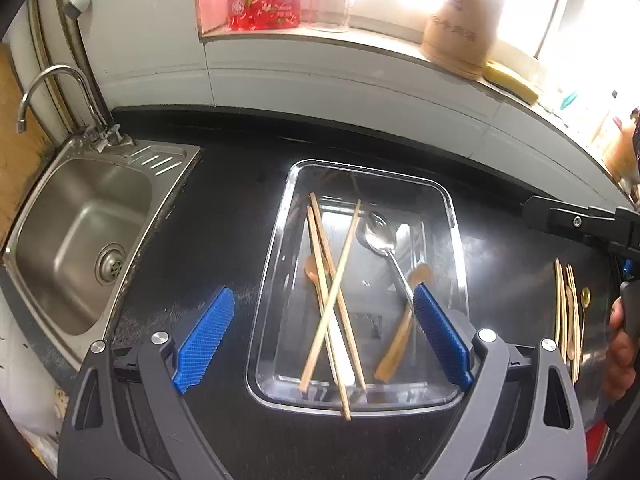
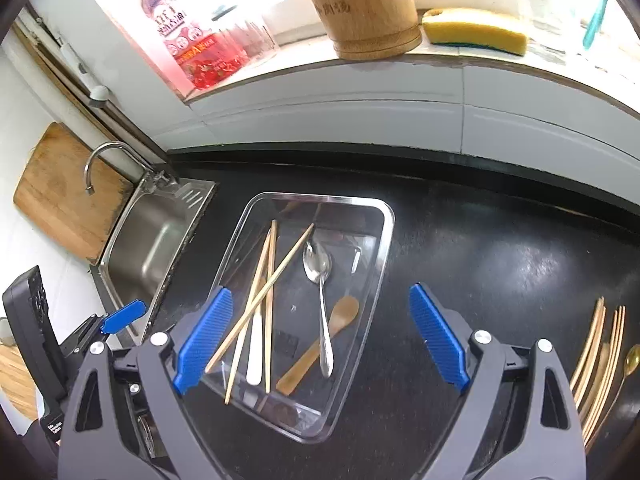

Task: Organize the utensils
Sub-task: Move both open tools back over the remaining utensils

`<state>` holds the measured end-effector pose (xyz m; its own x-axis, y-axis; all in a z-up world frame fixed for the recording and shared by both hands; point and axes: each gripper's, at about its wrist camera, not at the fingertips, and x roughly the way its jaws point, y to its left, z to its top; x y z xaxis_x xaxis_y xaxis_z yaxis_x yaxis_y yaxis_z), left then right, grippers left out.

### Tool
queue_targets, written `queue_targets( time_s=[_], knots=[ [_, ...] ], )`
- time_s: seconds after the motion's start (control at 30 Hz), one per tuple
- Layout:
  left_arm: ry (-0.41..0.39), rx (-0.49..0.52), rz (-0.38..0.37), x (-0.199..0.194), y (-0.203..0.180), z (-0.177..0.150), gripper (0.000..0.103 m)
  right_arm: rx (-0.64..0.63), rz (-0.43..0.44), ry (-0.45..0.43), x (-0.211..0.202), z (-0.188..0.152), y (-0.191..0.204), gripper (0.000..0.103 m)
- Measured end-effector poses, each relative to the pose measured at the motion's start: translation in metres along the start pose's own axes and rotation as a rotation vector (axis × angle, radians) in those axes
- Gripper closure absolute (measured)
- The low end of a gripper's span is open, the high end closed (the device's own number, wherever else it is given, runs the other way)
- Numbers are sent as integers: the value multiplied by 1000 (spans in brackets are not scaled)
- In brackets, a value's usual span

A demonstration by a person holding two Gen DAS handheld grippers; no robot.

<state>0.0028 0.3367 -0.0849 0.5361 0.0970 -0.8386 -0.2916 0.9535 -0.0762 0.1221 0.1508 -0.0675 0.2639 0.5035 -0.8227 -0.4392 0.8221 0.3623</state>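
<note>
The counter (image 2: 500, 248) is glossy black, the tray (image 2: 384, 224) clear, the spoon (image 2: 318, 268) silver, and the chopsticks (image 2: 270, 280) pale tan. Blue ribbed pads (image 2: 204, 336) line grey tongs (image 2: 320, 336), beside a steel-grey sink (image 1: 80, 220) and a yellow sponge (image 2: 474, 32).

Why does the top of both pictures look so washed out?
Left wrist view: window light burns out the sill around the wooden holder; right wrist view: the same glare behind it, plus sheen on the black counter. Both lenses bend straight edges.
</note>
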Motion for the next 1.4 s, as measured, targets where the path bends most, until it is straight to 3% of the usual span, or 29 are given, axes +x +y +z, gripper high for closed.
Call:
queue_targets(
  time_s=[0.3, 0.7, 0.97, 1.17, 1.4],
  knots=[
    [-17, 45, 5, -26, -44, -27, 14, 23, -15, -51, -54, -38, -27, 15],
    [-19, 227, -123, -37, -196, -61, 14, 150, -193, -132, -166, -118, -146, 15],
    [-7, 331, -168, -25, -282, -80, 14, 224, -295, -163, -218, -166, -218, 15],
    [-8, 366, -194, -26, -321, -88, 14, 238, -324, -173, -240, -181, -246, 15],
    [5, 382, -193, -21, -336, -89, 14, 243, -319, -165, -240, -181, -256, 16]
  ],
)
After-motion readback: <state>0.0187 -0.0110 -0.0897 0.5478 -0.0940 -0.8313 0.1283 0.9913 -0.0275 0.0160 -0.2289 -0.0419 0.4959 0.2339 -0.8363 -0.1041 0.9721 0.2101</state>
